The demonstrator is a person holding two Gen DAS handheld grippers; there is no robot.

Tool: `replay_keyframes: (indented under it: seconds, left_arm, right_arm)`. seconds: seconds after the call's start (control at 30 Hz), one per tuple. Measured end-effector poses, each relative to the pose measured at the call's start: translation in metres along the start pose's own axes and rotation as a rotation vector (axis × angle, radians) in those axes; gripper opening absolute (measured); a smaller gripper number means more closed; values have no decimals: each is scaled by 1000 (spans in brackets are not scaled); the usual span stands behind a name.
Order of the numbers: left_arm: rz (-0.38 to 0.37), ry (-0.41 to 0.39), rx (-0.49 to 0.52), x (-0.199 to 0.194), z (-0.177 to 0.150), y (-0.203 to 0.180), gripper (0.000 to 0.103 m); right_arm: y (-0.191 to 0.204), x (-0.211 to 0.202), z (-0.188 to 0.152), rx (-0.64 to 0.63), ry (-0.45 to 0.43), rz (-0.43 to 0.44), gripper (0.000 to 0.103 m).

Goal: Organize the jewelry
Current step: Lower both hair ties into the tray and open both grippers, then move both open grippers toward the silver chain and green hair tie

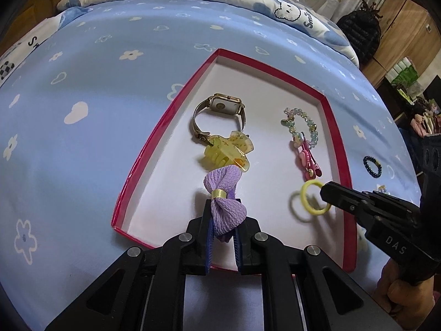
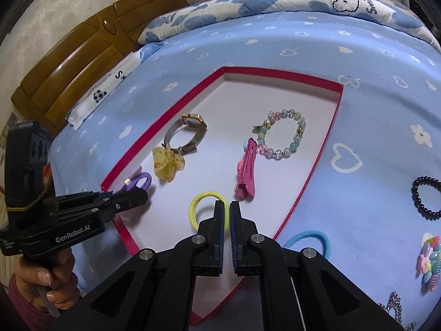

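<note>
While our left tongs (image 1: 222,237) pinch the purple fabric bow hair tie (image 1: 225,202), our right tongs (image 2: 229,215) seemingly grip the yellow elastic ring (image 2: 205,211) above the red box's (image 1: 143,151) near floor.

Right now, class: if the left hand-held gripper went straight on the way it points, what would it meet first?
The left hand-held gripper, shut on the purple bow, would probably meet the yellow claw clip first, then the watch. Depth is uncertain; it might touch the tray floor sooner.
</note>
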State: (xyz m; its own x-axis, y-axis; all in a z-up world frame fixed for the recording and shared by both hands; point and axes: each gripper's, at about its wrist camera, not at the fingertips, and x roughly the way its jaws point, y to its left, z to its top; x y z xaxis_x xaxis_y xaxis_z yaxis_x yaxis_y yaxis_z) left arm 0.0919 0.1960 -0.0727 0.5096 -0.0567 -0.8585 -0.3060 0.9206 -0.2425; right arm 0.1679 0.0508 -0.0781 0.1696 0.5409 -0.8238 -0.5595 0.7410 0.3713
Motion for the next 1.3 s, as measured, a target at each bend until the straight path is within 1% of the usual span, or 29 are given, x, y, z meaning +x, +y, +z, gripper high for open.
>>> replay_keyframes:
  seconds: [0.1, 0.3, 0.37, 0.4, 0.43, 0.47, 0.5, 0.53, 0.7, 0.77, 0.83, 0.9, 0.97, 1.0, 1.1, 1.3]
  left_arm:
    - [7, 0, 13, 2, 0, -4, 18]
    - [27, -3, 30, 3, 0, -7, 22]
    - [30, -3, 33, 2, -1, -8, 26]
    - [30, -5, 33, 1, -1, -8, 29]
    - [30, -7, 33, -1, -2, -8, 33]
    - [32, -10, 33, -2, -2, -8, 36]
    - [36, -15, 33, -4, -3, -8, 42]
    - [37, -20, 33, -6, -3, -8, 44]
    - [24, -58, 14, -24, -7, -7, 45]
    - [14, -85, -4, -35, -8, -6, 49]
    - [1, -109, -20, -43, -10, -6, 56]
    - [-17, -130, -44, -52, -12, -5, 61]
    - [-43, -146, -71, -60, -15, -3, 64]
    - [-50, -150, -79, -62, -16, -2, 66]
    - [-67, -163, -87, -70, -20, -2, 68]
    - [-92, -178, -67, -81, -23, -13, 71]
  right_arm:
    - [1, 5, -1, -10, 19, -11, 8]
    - [0, 6, 1, -15, 22, -7, 8]
    - [0, 6, 1, -9, 21, -2, 10]
    - [-1, 5, 1, -6, 20, 0, 10]
    - [-1, 5, 1, -4, 18, 0, 15]
    - [-2, 3, 1, 0, 14, 5, 21]
    - [-2, 2, 1, 4, 10, 6, 25]
    - [-2, -1, 1, 8, 3, 7, 29]
    - [-6, -18, 0, 33, -51, 16, 29]
    - [-7, -29, 0, 42, -79, 17, 29]
    - [-9, -41, -2, 55, -109, 17, 30]
    - [-13, -53, -3, 68, -136, 16, 35]
    - [-18, -66, -6, 83, -165, 10, 45]
    - [-20, -70, -7, 90, -175, 8, 46]
    - [-31, -88, -14, 120, -210, -1, 46]
    - [-50, -123, -27, 169, -267, -36, 47]
